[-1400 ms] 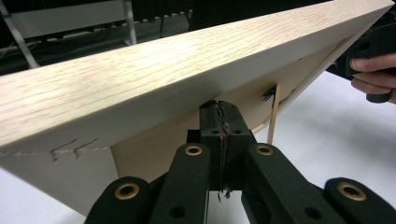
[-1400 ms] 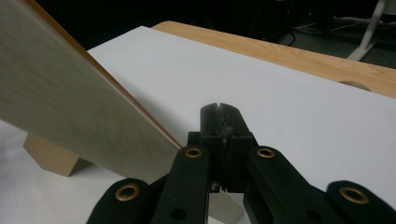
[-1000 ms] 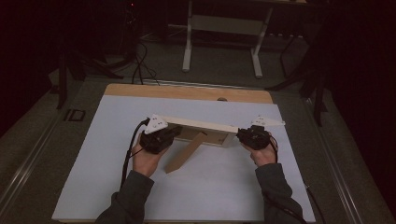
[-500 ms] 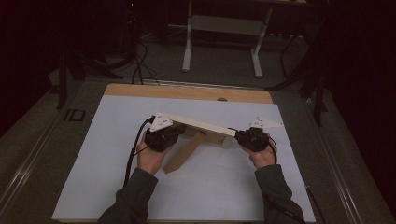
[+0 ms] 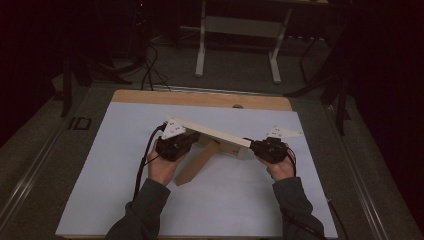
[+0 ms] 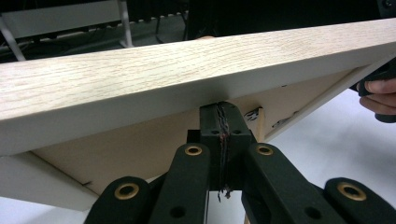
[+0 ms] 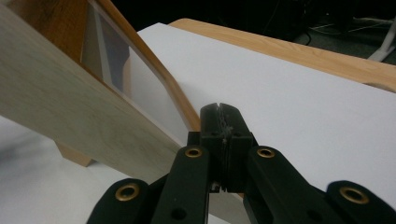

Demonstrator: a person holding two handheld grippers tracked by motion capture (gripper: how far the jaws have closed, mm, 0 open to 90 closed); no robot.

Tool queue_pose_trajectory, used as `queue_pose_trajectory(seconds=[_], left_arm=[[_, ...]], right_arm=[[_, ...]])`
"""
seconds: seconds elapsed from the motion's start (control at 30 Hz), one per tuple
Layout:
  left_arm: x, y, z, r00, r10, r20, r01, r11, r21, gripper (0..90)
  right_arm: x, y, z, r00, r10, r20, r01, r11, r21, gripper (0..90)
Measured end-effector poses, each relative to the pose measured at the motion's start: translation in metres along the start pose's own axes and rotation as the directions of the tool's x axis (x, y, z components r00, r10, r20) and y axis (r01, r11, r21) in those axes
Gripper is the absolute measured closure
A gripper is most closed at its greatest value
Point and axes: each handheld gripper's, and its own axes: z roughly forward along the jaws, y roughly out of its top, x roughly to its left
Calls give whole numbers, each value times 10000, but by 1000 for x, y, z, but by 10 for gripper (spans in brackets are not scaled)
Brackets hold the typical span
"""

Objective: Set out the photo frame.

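Note:
A pale wooden picture frame (image 5: 215, 133) hangs tilted over the white sheet (image 5: 115, 165), left end higher, with its brown back stand (image 5: 195, 165) reaching down to the sheet. My left gripper (image 5: 192, 139) is shut, and its tips (image 6: 220, 109) press the frame's underside (image 6: 187, 70). At the frame's other end, my right gripper (image 5: 252, 146) is also shut. Its tips (image 7: 220, 112) rest against the frame's lower edge (image 7: 60, 107), nothing between the jaws. The other hand's fingers (image 6: 380, 93) appear at the far end.
The white sheet covers a wooden table whose bare strip (image 5: 200, 99) runs along the far side. Beyond it stand a white metal table base (image 5: 235, 25) and cables (image 5: 150, 65) on a dark floor.
The left gripper has shifted slightly right and the right one slightly left, closing in on the frame. The frame stays tilted between them.

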Motion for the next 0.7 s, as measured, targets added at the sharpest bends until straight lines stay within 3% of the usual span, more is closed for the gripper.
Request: queue_pose_trajectory(seconds=[0.7], left_arm=[[1,2,6,10000,26,-65,-26,10000,94,900]], right_arm=[[6,-3,4,9996,-90,-274,94,9998,157,892]])
